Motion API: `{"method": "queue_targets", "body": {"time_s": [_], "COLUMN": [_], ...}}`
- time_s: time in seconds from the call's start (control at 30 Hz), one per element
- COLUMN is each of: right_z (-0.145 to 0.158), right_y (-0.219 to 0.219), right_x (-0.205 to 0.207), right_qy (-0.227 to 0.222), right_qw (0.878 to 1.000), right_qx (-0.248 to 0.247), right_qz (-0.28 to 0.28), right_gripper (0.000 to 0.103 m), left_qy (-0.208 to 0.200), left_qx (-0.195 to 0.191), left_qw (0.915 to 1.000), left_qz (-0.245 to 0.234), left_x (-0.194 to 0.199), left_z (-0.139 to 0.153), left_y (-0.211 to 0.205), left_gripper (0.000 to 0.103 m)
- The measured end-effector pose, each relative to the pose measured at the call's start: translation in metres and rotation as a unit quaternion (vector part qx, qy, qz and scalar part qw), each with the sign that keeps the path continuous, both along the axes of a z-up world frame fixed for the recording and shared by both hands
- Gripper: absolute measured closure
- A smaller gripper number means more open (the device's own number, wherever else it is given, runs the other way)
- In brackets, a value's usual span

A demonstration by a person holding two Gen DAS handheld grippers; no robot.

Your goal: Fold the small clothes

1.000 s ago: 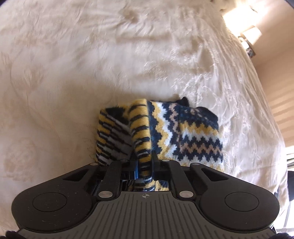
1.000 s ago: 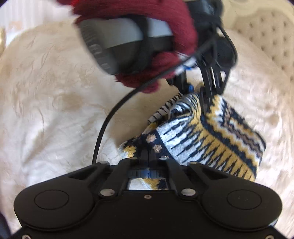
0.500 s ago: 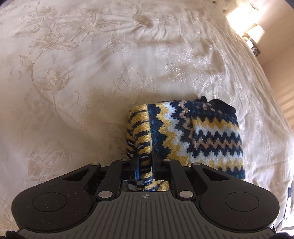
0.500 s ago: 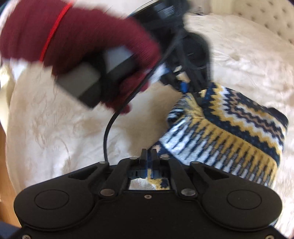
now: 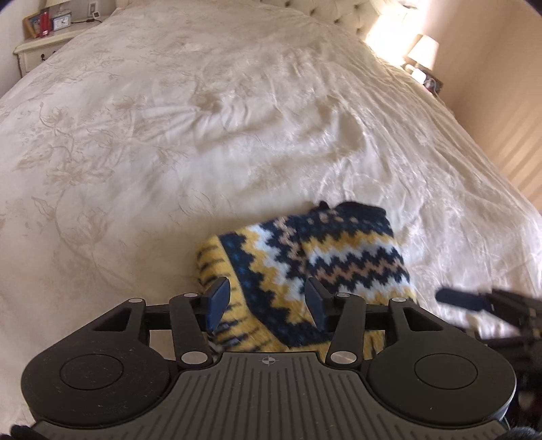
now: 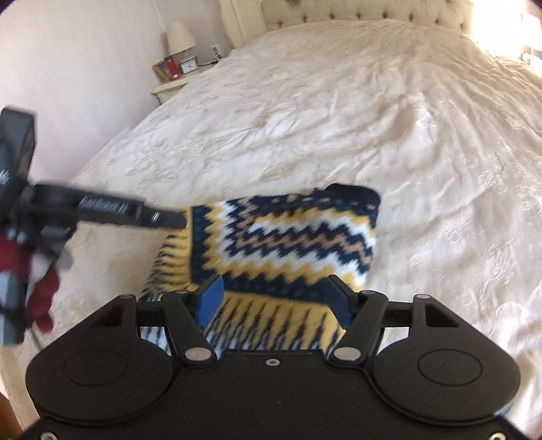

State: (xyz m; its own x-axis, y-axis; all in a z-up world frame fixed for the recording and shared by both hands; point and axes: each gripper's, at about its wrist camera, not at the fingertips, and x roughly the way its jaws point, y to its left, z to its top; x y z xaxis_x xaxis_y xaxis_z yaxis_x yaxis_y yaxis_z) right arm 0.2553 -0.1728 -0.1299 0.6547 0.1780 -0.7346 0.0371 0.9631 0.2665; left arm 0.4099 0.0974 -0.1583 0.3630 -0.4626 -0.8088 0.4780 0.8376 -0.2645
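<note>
A small knitted garment (image 5: 311,264) with navy, yellow and white zigzag bands lies folded on the cream bedspread (image 5: 203,135). My left gripper (image 5: 267,299) is open, its jaws apart over the garment's near edge and holding nothing. My right gripper (image 6: 276,298) is also open and empty above the near edge of the same garment (image 6: 284,237). The right gripper's arm shows blurred at the right edge of the left wrist view (image 5: 491,304). The left gripper and a dark red glove show at the left of the right wrist view (image 6: 44,216).
The bedspread (image 6: 372,101) stretches far ahead to a tufted headboard (image 6: 355,10). A nightstand with a lamp, a clock and a red object stands at the bed's far side (image 6: 179,67). Another lamp stands on the other side (image 5: 421,54).
Both grippers were shut on the garment and carrying its edge over. Now both have opened and let go, and the garment lies folded flat on the bed.
</note>
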Motion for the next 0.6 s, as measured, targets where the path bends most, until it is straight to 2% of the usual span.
{"method": "queue_targets", "body": {"time_s": [0.1,0.17,0.3,0.47,0.6], "right_z": [-0.012,-0.029,-0.056,-0.049,-0.034], "right_y": [-0.015,-0.019,-0.008,-0.009,-0.036], "right_x": [0.017,0.031,0.046,0.044,0.035], "right_qy": [0.009,0.036,0.077,0.066,0.031], "right_qw": [1.000,0.999,0.996,0.995,0.998], "right_qx": [0.012,0.028,0.030,0.036,0.056], "right_qz": [0.002,0.014,0.044,0.063,0.012], "right_gripper": [0.034,0.034,0.032,0.030,0.030], "left_qy": [0.026,0.040,0.040,0.044,0.055], "left_qx": [0.011,0.018,0.030,0.024,0.009], "left_qw": [0.9995,0.9989,0.9987,0.9986,0.9971], "left_qz": [-0.011,-0.013,-0.007,0.019,0.052], "left_x": [-0.008,-0.013,-0.022,-0.023,-0.029], "left_z": [-0.014,-0.023,-0.026,-0.021,-0.020], "left_y": [-0.006,-0.005,-0.002,0.009,0.027], "left_gripper": [0.055,0.055,0.055,0.055,0.047]}}
